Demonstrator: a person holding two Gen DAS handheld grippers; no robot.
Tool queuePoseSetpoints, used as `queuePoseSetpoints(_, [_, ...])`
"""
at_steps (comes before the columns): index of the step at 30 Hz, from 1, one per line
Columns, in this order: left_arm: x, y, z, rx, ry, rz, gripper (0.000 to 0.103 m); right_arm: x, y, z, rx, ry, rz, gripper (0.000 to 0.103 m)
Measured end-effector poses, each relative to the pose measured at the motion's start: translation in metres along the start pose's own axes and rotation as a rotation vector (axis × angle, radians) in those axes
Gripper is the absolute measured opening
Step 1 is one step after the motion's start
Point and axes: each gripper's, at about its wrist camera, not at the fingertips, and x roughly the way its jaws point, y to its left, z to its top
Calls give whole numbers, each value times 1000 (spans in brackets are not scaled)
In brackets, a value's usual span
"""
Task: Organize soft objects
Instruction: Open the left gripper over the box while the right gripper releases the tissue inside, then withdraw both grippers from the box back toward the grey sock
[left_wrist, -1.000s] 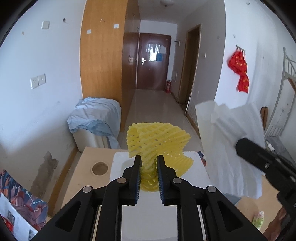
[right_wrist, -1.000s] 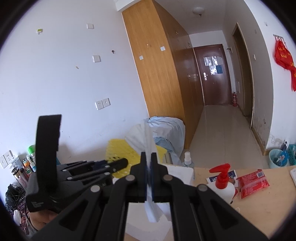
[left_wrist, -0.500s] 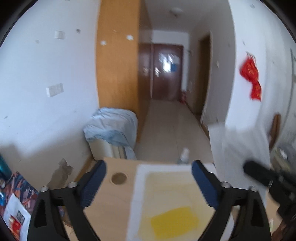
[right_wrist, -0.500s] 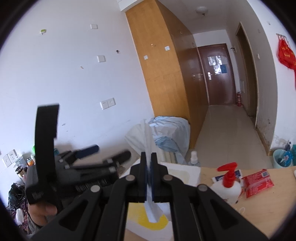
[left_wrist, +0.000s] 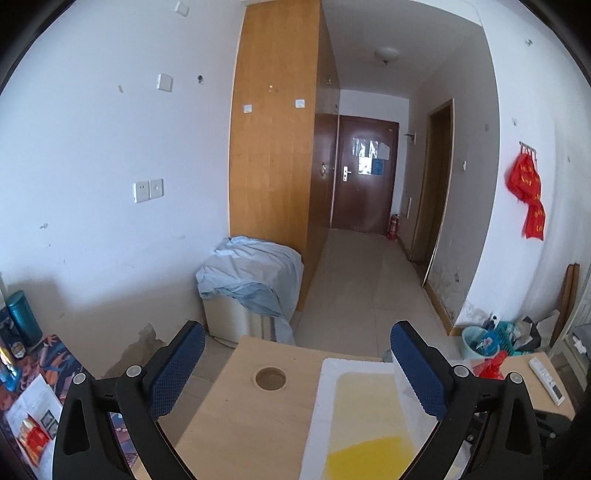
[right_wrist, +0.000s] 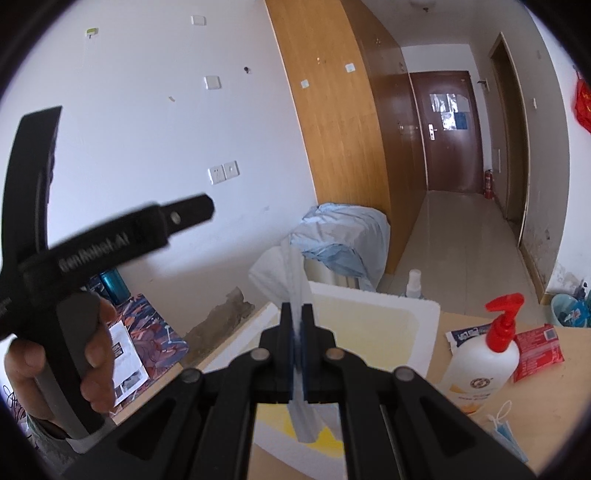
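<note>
Ahead of you: white wall (left_wrist: 110, 155) on the left w/ a double socket plate (left_wrist: 148, 190) and a switch (left_wrist: 165, 82) higher up. Tall wood wardrobe (left_wrist: 273, 147) stands next to it, running down a corridor to a dark brown door (left_wrist: 364, 184) w/ papers stuck on it. Red extinguisher (left_wrist: 393, 227) sits on the floor beside that door. Beige tile floor (left_wrist: 362, 280), daylight-bright; ceiling lamp (left_wrist: 386, 54) looks off. Low white unit draped w/ a pale blue cloth (left_wrist: 251, 273) at the wardrobe's foot. Right wall: open doorway (left_wrist: 436, 177), red hangings (left_wrist: 528, 195) on hooks. Light wood desk (left_wrist: 236, 406) w/ a round cable hole (left_wrist: 271, 377) right under you.
</note>
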Motion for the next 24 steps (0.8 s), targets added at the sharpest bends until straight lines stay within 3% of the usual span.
queuePoseSetpoints(8, [-2,5,1,-21,0,-2,101,2,-3,-3,9,15,-2,5])
queuePoseSetpoints(10, [-2,5,0,-18,2,-2,101,3,-3,-4,7,27,-9,11])
queuePoseSetpoints(11, [-2,4,1,-16,2,-3,101,4,-3,-4,8,32,-9,26])
queuePoseSetpoints(12, [-2,4,1,-12,3,-5,101,5,-3,-4,9,38,-8,50])
queuePoseSetpoints(14, [-2,3,0,-6,4,-6,101,1,-3,-4,13,25,-4,72])
queuePoseSetpoints(24, [-3,-1,0,-3,8,-11,101,-10,2,-4,-15,-12,-35,75])
